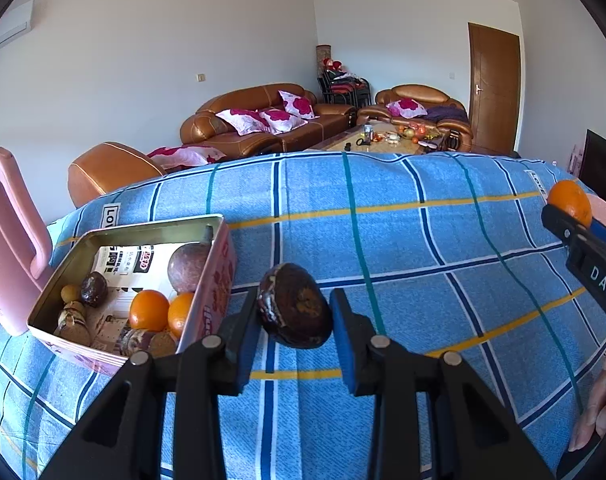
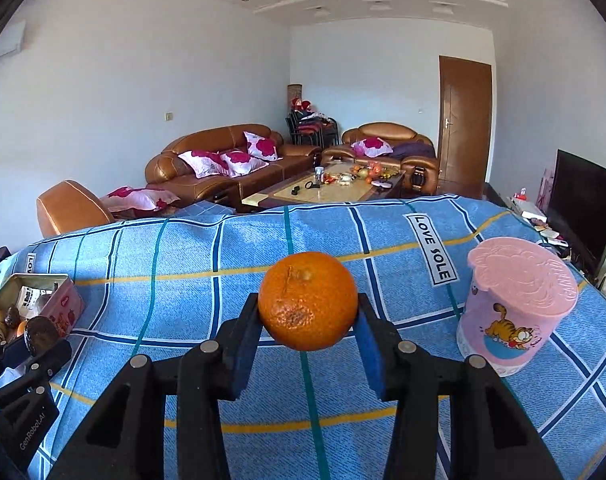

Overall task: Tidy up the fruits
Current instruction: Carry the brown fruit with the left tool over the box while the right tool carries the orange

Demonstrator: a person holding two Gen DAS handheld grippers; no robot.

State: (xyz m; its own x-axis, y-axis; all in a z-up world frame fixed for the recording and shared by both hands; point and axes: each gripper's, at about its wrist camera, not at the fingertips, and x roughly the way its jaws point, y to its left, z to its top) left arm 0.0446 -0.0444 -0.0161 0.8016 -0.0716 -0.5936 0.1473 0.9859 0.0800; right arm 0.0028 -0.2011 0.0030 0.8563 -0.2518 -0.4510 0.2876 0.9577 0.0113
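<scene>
Meanwhile the left gripper clamps a dark brown fruit beside the tin; the right gripper grips an orange.

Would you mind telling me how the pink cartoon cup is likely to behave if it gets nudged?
The pink cup probably tips easily: it stands tall on soft blue cloth and already appears to lean. It looks like thin plastic, so likely light, sliding or toppling rather than resisting.

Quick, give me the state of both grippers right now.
Left gripper: closed on a dark brown fruit, held above the blue cloth.
Right gripper: closed on an orange, also held above the cloth.
</scene>
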